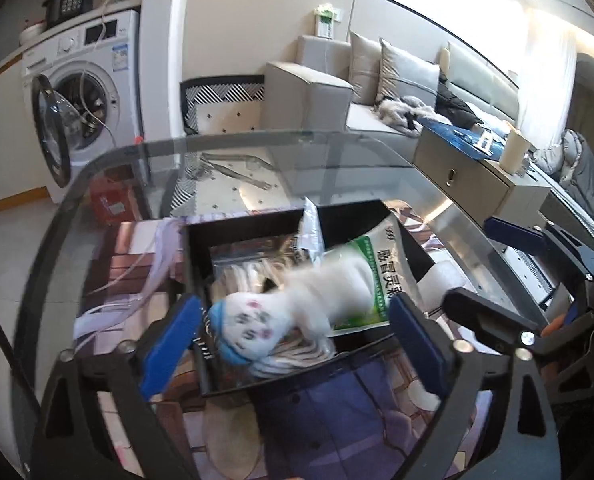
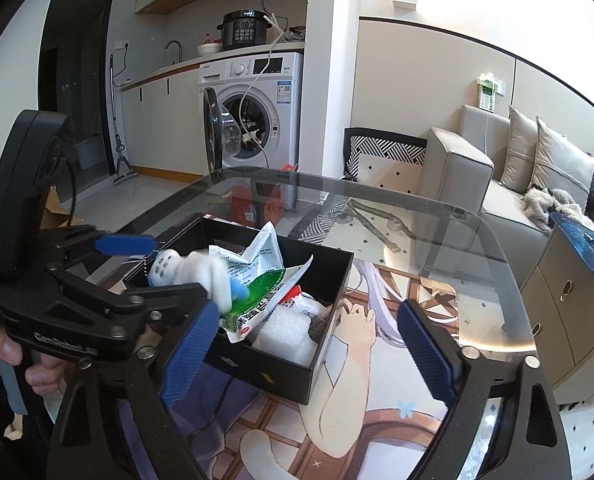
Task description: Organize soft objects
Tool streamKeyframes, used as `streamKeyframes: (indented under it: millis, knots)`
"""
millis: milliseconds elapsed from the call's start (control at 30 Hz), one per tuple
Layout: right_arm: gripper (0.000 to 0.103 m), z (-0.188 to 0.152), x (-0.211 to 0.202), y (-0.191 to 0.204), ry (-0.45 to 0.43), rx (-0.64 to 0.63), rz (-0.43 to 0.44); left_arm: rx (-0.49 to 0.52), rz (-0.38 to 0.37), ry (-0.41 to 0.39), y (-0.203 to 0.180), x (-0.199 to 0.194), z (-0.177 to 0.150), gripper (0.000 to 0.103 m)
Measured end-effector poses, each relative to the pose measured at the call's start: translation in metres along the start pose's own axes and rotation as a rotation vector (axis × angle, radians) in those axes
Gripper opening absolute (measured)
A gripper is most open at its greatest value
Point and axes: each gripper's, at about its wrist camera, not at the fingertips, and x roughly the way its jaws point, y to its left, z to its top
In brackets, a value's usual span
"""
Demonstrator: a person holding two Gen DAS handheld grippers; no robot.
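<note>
Nearest in the left wrist view, the left gripper (image 1: 293, 340) has its blue pads spread wide at the bottom centre of the frame, and nothing is pressed between them. Between and just past the pads a white sock (image 1: 281, 312) with a blue toe and small printed marks is blurred, over the near part of the black box (image 1: 195, 256); whether it rests on what lies under it cannot be told. Under it lies a clear packet with pale stripes, and beside it a green and white packet (image 1: 373, 276) leans toward the right wall of the box.

Likewise in the right wrist view, the right gripper (image 2: 309, 350) is open and empty at the lower centre, its left pad near the box's front corner. A hand (image 2: 25, 364) grips a handle at lower left. The box stands on a glass table (image 2: 437, 216). Farther back, a washing machine (image 2: 257, 108) stands with its door open at upper centre, and a sofa (image 2: 477, 176) fills the right.
</note>
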Motion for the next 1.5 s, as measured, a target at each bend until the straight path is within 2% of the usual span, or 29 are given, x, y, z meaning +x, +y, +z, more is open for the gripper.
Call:
streamKeyframes:
  millis: [233,467,633,1033,1200,1500]
  knots:
    - [0.102,-0.01,-0.012,0.002,-0.024,0.016,0.002,-0.023,0.011,-0.05,0.011,-0.017,-0.009,0.103]
    - [0.102,-0.017,-0.019,0.01,-0.054,0.019,0.009,-0.027,0.029,-0.118,0.016,-0.035,-0.025,0.103]
    - [0.102,-0.021,-0.025,0.015,-0.093,0.022,0.014,0.008,0.062,-0.155,0.014,-0.046,-0.032,0.103]
    - [0.102,-0.037,-0.029,0.026,-0.14,0.01,0.023,-0.026,0.107,-0.208,0.019,-0.046,-0.052,0.103]
    - [0.102,-0.04,-0.026,0.027,-0.153,0.023,0.023,-0.016,0.121,-0.228,0.019,-0.045,-0.053,0.103]
    - [0.102,-0.043,-0.023,0.028,-0.162,0.029,0.019,-0.055,0.144,-0.25,0.024,-0.04,-0.053,0.103]
